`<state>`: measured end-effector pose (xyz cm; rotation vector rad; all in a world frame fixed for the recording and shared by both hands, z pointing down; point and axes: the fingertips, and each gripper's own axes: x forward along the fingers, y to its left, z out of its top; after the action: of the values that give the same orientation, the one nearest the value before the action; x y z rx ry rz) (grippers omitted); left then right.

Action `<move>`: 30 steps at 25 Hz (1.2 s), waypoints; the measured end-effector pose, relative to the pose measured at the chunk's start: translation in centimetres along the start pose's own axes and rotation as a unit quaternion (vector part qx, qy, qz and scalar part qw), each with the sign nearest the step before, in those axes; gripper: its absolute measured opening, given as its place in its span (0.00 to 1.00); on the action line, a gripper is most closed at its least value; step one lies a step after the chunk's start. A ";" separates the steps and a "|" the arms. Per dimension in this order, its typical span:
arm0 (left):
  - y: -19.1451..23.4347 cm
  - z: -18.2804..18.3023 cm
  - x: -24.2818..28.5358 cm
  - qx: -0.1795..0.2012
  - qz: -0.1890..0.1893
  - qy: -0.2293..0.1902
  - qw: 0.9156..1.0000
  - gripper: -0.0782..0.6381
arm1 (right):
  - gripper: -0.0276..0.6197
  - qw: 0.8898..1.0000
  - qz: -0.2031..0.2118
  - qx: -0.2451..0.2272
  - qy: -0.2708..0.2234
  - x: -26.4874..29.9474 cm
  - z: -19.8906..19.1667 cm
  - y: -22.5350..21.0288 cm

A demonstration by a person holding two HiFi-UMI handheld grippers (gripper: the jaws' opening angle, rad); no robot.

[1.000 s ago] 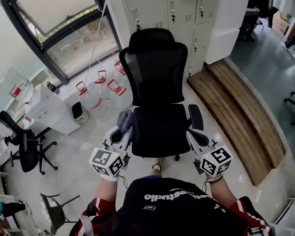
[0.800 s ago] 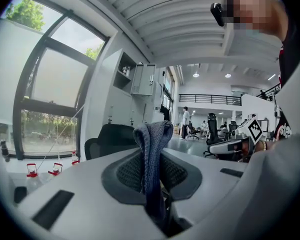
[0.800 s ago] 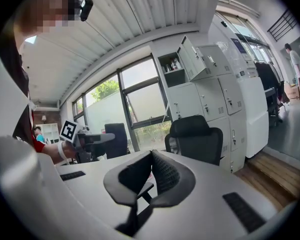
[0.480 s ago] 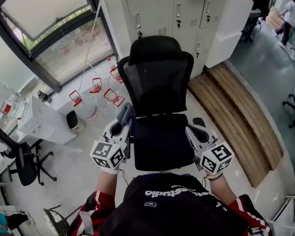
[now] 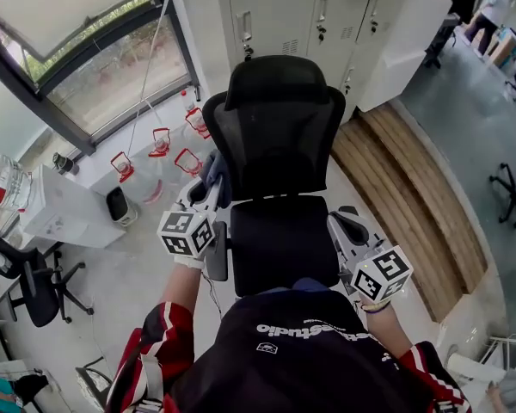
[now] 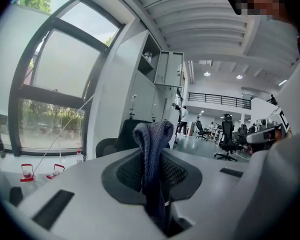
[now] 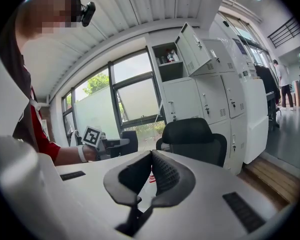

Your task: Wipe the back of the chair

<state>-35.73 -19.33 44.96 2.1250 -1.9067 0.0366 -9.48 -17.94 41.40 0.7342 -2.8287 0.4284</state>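
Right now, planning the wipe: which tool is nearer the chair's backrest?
Left. The left tool, gripping the cloth, is at the left edge of the backrest; the right tool is lower, beside the seat.

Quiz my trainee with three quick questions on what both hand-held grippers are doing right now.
1. True or false: the right hand-held gripper holds a sponge.
2. The left hand-held gripper is shut on: A) bottle B) cloth C) armrest.
3. Fill in: the cloth is by the ____ edge of the chair backrest, by the person's own sides.

Key: 1 false, its jaws are together and empty; 2 B; 3 left.
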 end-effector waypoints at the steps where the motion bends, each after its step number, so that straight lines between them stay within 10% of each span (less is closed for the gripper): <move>1: 0.7 -0.2 0.8 -0.005 0.003 0.001 1.000 0.20 | 0.06 1.000 -0.001 0.000 0.001 0.4 0.1 -0.1; 30: 20.4 -10.6 22.1 -0.028 0.172 0.092 0.980 0.20 | 0.06 0.995 -0.092 0.031 -0.025 5.9 0.3 -10.7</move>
<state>-51.06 -40.11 63.60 1.6684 -2.1084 0.2399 -9.28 -29.60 45.05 1.0205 -2.7713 0.4749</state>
